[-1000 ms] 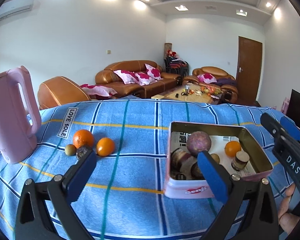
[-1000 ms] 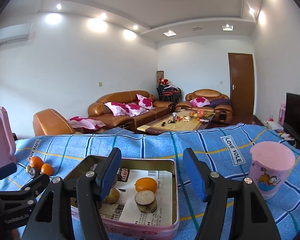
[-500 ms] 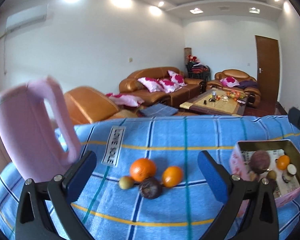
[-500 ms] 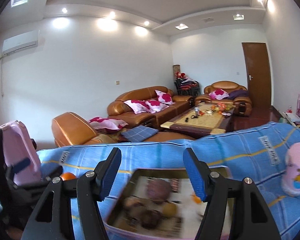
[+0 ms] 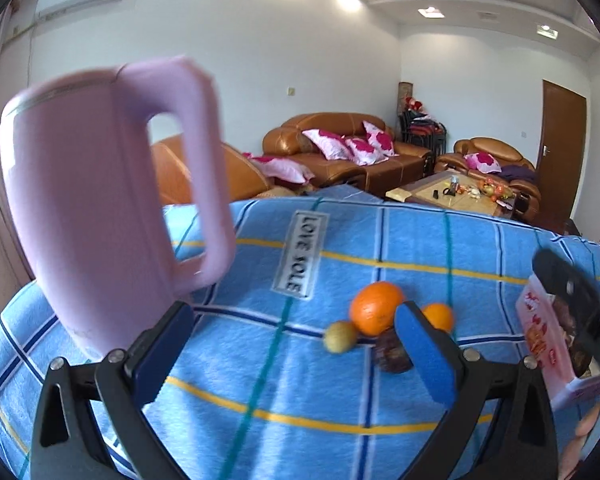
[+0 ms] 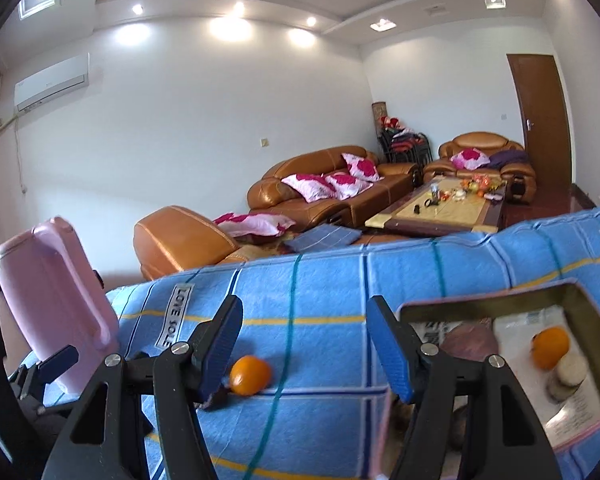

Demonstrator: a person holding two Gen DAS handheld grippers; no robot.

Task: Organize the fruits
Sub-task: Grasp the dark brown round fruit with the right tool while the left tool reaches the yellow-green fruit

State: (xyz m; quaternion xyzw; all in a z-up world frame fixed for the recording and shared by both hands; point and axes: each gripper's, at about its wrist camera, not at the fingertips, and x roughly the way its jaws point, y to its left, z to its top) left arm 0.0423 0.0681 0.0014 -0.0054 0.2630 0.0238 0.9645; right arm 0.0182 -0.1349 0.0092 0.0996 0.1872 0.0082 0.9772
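Observation:
In the left wrist view a large orange (image 5: 376, 307), a small orange (image 5: 438, 317), a small yellow-green fruit (image 5: 340, 342) and a dark purple fruit (image 5: 392, 357) lie together on the blue checked cloth. My left gripper (image 5: 294, 354) is open and empty, just left of them. The pink tin (image 5: 540, 344) is at the right edge. In the right wrist view my right gripper (image 6: 306, 344) is open and empty; a small orange (image 6: 250, 375) lies by its left finger. The tin (image 6: 572, 292) holds a purple fruit (image 6: 466, 342), an orange (image 6: 550, 347) and a brown-and-cream round thing (image 6: 566, 376).
A tall pink jug (image 5: 100, 208) stands close on the left, also in the right wrist view (image 6: 54, 304). Beyond the table are leather sofas (image 6: 324, 188) and a coffee table (image 6: 440, 208). The right gripper's body (image 5: 580, 312) shows at the right edge.
Both grippers have swung left. The loose fruits and the jug are now nearer the left gripper; the tin has slid to the right edge of both views. Both stay open.

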